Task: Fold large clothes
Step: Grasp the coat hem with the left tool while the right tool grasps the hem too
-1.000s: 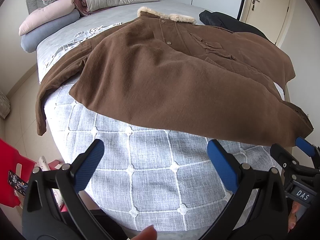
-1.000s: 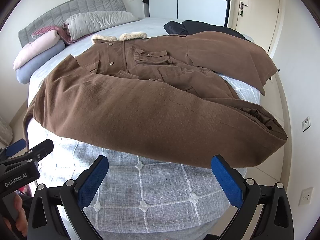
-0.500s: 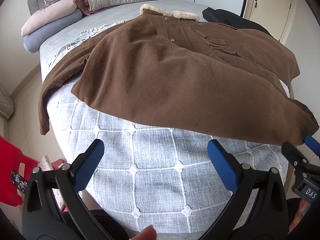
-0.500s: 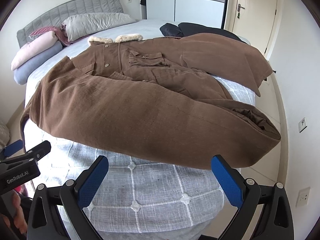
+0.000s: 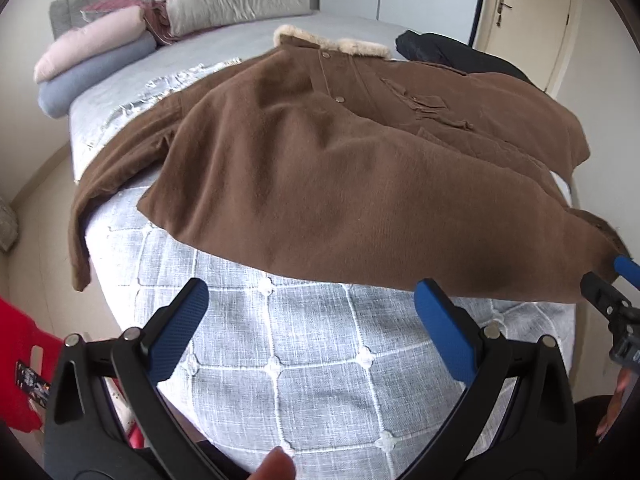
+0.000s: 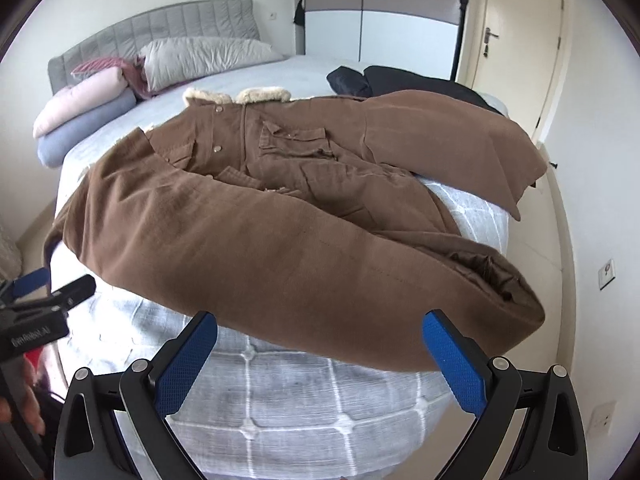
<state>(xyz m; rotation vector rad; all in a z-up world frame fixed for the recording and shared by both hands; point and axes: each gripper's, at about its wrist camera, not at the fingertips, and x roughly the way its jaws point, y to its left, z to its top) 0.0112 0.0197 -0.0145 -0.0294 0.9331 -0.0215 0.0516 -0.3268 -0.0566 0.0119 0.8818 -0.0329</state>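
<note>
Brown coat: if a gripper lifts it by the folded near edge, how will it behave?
The brown coat will probably sag: its sleeve already droops over the bed edge. It looks thick, with a fur collar, so likely heavy for one grip. The textured cloth seems unlikely to slip; both grippers are open.

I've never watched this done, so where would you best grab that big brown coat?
Probably the long brown coat's folded near edge, approached from the foot of the bed: it lies closest, thick and rounded, facing both open hand-held grippers, left and right.
</note>
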